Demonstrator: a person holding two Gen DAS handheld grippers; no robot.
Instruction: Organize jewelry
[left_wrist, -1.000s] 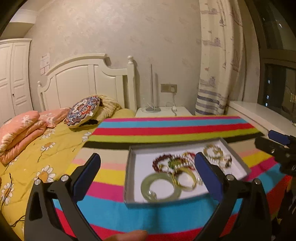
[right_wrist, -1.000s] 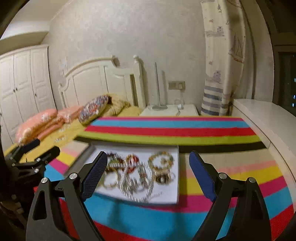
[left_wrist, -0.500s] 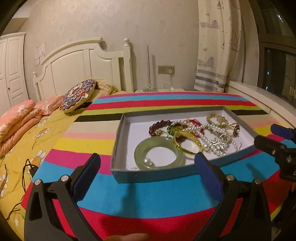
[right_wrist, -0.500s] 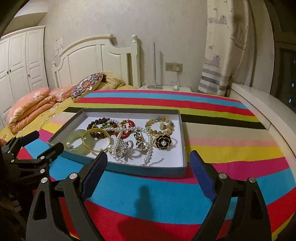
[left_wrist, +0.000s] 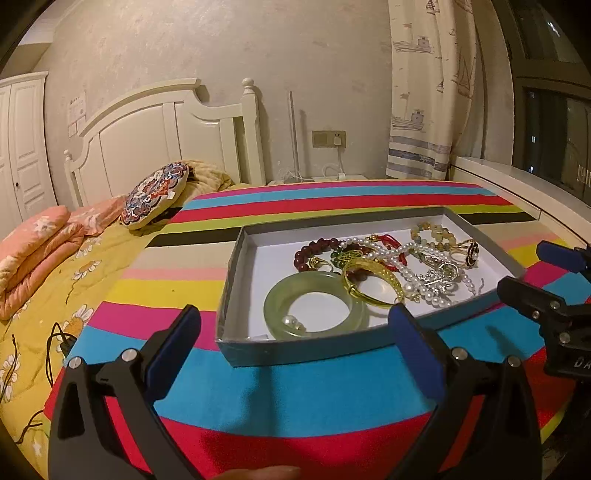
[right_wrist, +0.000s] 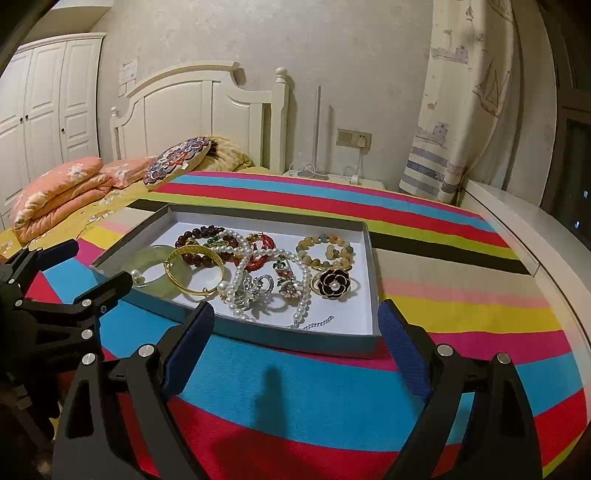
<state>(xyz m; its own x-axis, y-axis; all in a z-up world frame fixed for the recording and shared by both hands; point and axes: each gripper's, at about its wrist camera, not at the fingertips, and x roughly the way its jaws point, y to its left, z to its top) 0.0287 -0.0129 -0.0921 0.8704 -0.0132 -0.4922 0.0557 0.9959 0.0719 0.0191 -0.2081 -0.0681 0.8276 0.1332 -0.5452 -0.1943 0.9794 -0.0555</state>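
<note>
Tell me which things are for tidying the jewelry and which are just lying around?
For the job: tray, jade bangle, gold bangle, pearl necklace, black flower ring, both open claws, left and right.

Just lying around: round cushion, pink quilt, curtain.

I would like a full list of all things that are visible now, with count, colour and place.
jewelry tray: 1, grey with white floor, on striped blanket
jade bangle: 1, pale green, tray's near left
gold bangle: 1, gold, overlapping jade bangle
pearl necklace: 1, white, tray middle
dark red bead bracelet: 1, tray's far left
stone bead bracelet: 1, beige-green, tray's far right
flower ring: 1, black and gold, tray's right
striped blanket: 1, multicolour, on bed
round cushion: 1, patterned, by headboard
left gripper: black, blue pads, open
right gripper: same, open
</note>
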